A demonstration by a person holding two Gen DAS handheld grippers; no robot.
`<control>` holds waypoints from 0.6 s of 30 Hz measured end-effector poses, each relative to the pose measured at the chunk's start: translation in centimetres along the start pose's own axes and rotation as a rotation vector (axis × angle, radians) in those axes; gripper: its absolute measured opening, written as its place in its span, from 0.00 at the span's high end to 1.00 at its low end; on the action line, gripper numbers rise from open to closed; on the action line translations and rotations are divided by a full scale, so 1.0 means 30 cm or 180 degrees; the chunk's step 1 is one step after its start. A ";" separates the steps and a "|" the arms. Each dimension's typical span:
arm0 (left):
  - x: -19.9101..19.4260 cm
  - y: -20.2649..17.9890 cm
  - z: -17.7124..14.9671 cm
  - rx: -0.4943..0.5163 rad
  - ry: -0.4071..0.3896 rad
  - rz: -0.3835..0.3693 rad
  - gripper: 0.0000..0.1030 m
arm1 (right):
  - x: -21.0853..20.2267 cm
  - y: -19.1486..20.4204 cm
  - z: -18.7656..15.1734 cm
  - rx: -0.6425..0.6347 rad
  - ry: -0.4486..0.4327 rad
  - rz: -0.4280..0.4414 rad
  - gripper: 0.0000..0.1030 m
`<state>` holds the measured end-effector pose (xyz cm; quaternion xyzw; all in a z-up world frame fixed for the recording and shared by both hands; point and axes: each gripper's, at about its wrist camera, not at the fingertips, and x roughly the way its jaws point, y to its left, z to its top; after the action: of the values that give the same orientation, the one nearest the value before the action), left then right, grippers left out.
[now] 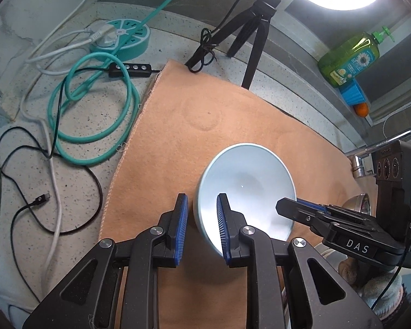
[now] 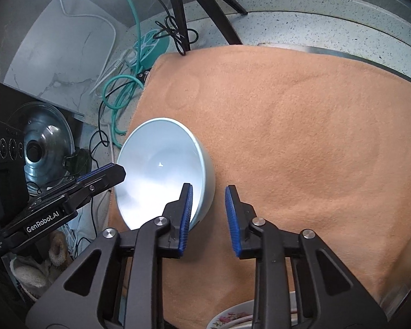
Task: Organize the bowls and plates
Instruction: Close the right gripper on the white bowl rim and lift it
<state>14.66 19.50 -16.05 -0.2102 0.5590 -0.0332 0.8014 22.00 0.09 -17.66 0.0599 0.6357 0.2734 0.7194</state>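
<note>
A pale blue bowl [image 1: 246, 189] stands upright on the orange cloth [image 1: 178, 142]; it also shows in the right wrist view [image 2: 161, 170]. My left gripper [image 1: 202, 203] is open, its two fingers straddling the bowl's left rim. My right gripper [image 2: 208, 194] is open, straddling the bowl's right rim; it shows in the left wrist view [image 1: 287, 205] at the bowl's right side. The left gripper shows in the right wrist view [image 2: 106, 172] at the bowl's left side. A floral plate's [image 2: 233, 318] edge peeks in at the bottom.
Cables [image 1: 90, 104], a teal power strip [image 1: 123, 38] and a tripod [image 1: 254, 33] lie behind and left of the cloth. A dish soap bottle [image 1: 350, 57] and a tap [image 1: 380, 145] are at the right. A metal lid [image 2: 43, 137] is at the left.
</note>
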 end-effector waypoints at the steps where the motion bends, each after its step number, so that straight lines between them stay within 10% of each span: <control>1: 0.006 0.000 -0.002 -0.0007 0.0014 -0.0012 0.86 | 0.003 0.001 -0.002 0.0002 0.0012 0.0000 0.82; 18: -0.058 -0.072 -0.019 0.0116 -0.0114 -0.0151 0.87 | -0.108 0.008 -0.041 -0.0040 -0.0090 -0.0021 0.86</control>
<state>13.89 17.87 -13.87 -0.2093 0.5387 -0.0586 0.8140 20.62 -1.55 -14.94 0.0572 0.6238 0.2742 0.7297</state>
